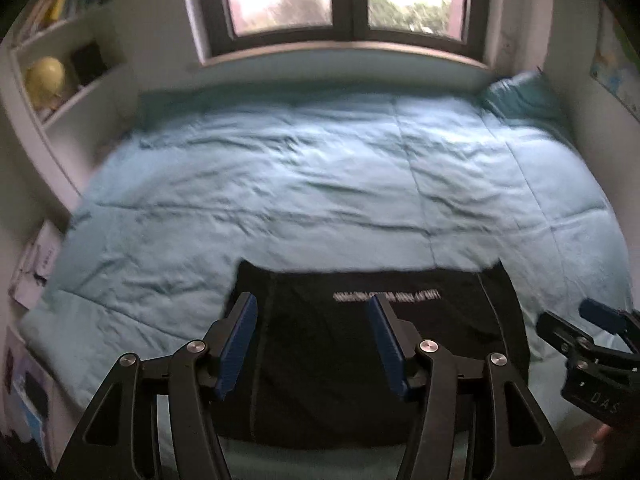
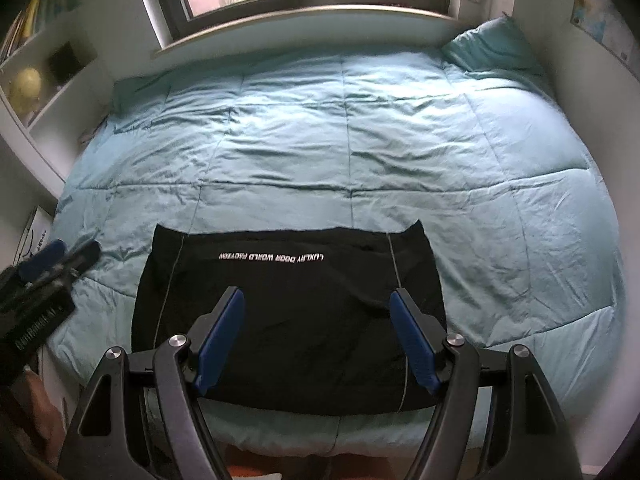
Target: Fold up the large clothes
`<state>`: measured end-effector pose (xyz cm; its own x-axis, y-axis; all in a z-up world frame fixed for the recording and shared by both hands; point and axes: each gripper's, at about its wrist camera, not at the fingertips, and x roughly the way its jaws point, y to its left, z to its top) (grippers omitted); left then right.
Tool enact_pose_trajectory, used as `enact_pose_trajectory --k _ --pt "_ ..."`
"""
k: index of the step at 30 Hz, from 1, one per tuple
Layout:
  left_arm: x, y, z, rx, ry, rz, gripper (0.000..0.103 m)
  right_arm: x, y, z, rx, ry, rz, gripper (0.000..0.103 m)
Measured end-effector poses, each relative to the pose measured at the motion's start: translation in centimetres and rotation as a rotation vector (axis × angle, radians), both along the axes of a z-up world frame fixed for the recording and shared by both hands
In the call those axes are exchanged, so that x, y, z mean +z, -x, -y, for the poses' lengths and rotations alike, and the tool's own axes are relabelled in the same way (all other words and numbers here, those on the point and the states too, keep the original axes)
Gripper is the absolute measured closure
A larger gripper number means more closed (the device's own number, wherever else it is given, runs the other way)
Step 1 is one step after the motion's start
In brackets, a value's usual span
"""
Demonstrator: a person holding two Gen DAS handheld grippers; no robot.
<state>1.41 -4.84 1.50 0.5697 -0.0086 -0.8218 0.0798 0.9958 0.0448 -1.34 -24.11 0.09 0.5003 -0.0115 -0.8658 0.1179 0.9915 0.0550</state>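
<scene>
The bed [image 2: 400, 140] gives broad support for the black garment [image 2: 288, 320], folded flat near its front edge. Left tool [image 1: 312, 340] and right tool [image 2: 316, 336] hang released above it, holding nothing, probably between folds.

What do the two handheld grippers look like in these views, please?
Both the left gripper and the right gripper have black, angular linkage arms with triangular cut-outs and round silver pivot pins. Their fingers carry long, ribbed blue pads. Seen from the side, each black body bears white lettering, too blurred to read fully. No cables or sleeves are visible.
</scene>
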Motion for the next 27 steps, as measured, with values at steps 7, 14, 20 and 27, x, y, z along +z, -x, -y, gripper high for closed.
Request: enact_pose_trajectory --k 7,14,20,27 --pt "-2.3 0.1 1.4 -0.052 0.013 -0.064 0.043 -1.7 0.0 0.3 -0.014 0.000 -0.041 0.026" --pt "-3.2 -0.2 1.7 -0.059 0.001 -0.085 0.043 -2.3 -0.1 0.2 -0.012 0.003 -0.058 0.026" --pt "-3.3 -0.3 1.6 -0.057 -0.016 -0.076 0.043 -2.7 -0.3 0.2 -0.005 0.005 -0.070 0.026" --pt "-3.5 -0.4 1.3 -0.060 -0.018 -0.089 0.043 -3.2 -0.6 -0.1 0.007 0.013 -0.085 0.026"
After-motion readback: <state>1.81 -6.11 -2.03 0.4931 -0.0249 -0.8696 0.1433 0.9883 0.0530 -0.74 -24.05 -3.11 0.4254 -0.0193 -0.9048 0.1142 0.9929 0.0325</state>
